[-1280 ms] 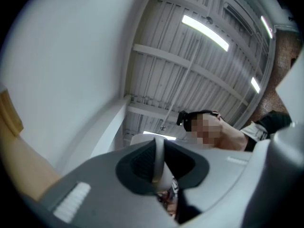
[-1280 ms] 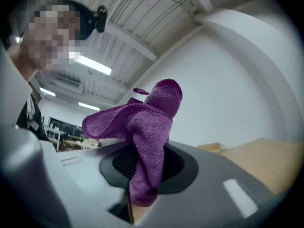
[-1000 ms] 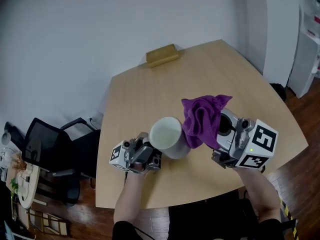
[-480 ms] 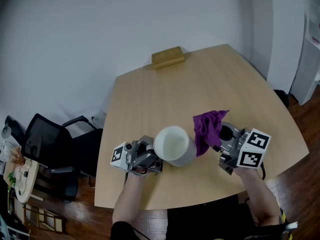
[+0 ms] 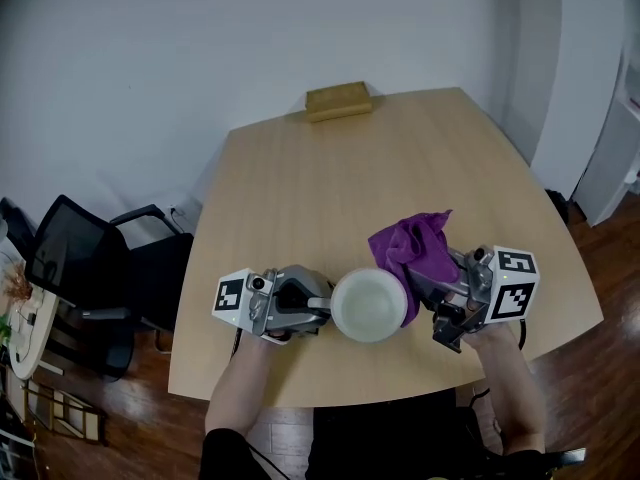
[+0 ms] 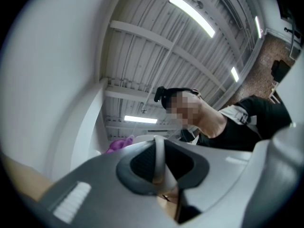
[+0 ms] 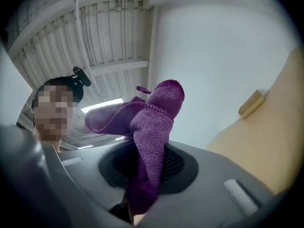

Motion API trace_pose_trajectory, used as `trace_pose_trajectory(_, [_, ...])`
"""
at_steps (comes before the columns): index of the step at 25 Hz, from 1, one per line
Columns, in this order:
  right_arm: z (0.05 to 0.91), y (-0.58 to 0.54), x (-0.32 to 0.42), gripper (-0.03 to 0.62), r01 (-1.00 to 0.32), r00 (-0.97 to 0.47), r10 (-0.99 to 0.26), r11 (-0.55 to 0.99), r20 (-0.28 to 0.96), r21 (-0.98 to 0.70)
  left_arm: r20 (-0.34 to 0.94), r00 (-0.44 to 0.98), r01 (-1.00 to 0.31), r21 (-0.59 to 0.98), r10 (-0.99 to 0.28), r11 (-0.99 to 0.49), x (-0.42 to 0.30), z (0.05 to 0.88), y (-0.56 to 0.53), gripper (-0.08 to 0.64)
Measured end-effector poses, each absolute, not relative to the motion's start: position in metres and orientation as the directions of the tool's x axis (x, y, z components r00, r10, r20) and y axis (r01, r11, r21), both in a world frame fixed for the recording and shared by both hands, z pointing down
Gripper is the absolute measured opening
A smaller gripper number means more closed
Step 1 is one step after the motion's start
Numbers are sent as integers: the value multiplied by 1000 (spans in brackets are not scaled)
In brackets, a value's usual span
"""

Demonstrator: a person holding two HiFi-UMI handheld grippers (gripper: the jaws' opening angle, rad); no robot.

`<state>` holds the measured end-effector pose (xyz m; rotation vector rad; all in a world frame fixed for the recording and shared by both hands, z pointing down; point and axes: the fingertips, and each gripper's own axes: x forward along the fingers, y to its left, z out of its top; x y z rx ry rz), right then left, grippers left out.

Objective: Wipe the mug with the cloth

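Purple cloth, pinched in the right gripper, meets the side of the mug; left gripper clamps its handle; wiping looks barely begun, most surface left.

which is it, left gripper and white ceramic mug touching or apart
Touching: the left gripper view shows the left gripper clamped on the white ceramic mug.

mug: white, smooth, faint sheen, ceramic-looking
cloth: purple fabric, fine looped nap, soft, matt
table: pale wood-look top, smooth, matt
left gripper: grey shell, smooth, satin
right gripper: same grey shell; black dimpled pad, rubbery
marker cube: flat black-and-white print, matt
block: tan, dull; material unclear
floor: dark wood boards, slight gloss
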<state>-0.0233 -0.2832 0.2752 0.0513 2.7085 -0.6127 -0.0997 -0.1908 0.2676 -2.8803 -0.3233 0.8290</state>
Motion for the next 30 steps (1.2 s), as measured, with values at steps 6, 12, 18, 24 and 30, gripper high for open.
trace_pose_trajectory(6, [340, -294, -31, 84, 30, -983, -57, 887, -173, -462, -420, 856, 227, -219, 302, -949, -84, 278, -179, 66])
trace_pose_trajectory(12, [253, -283, -2, 84, 229, -911, 88, 921, -404, -316, -373, 861, 275, -231, 346, -933, -74, 284, -171, 66])
trace_pose_trajectory(18, [272, -234, -41, 84, 417, -893, 318, 849, -317, -323, -299, 868, 320, -272, 396, -908, -68, 295, -147, 66])
trace_pose_trajectory(24, [344, -244, -70, 84, 250, -968, 242, 896, -67, -367, -257, 875, 343, -272, 411, -899, -67, 296, -144, 67])
trace_pose_trajectory(30, [310, -268, -24, 84, 217, -968, 155, 908, -196, -359, -248, 885, 321, -288, 394, -902, -67, 296, -145, 66])
